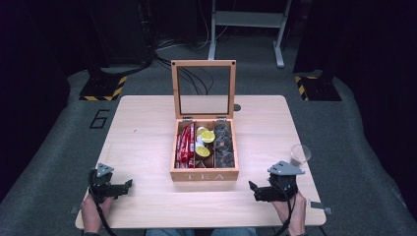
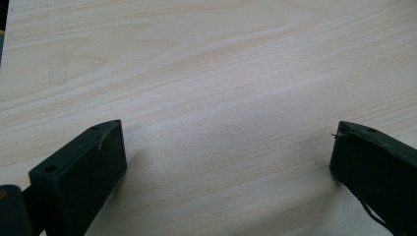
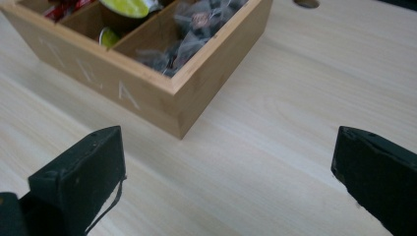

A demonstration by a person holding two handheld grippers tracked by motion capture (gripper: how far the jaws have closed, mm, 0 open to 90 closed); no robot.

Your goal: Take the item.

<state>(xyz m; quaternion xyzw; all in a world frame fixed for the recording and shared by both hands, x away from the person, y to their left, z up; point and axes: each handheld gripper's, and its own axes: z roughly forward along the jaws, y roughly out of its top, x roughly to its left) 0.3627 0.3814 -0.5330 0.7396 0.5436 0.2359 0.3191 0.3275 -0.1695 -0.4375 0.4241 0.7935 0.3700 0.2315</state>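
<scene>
Sitting in the middle of the table (image 1: 147, 196) is a wooden tea box (image 1: 204, 174) with the word TEA on its front wall. Its lid (image 1: 203, 88) stands straight up at the back, and you can see through the clear pane in it. Inside the box are three long parts. Red packets (image 1: 185, 145) fill the left part, little cups with yellow-green tops (image 1: 204, 143) fill the middle one, and dark see-through bags (image 1: 223, 145) fill the right one. In the right gripper view, the near corner of the box is close in front, with the dark bags just behind its wall. The right gripper (image 1: 255, 189) rests low over the table, near the front right of the box but not touching it. Its two black jaws are wide apart with only bare wood between them. The left gripper (image 1: 129, 185) sits near the front left edge of the table, well apart from the box. Its jaws are spread wide too, and they hold nothing. A clear plastic cup (image 1: 300, 154) stands by the right edge of the table, just behind the right gripper; it may be empty, but it is too small to tell. A small dark round hole (image 1: 237, 107) is in the table beside the lid.
</scene>
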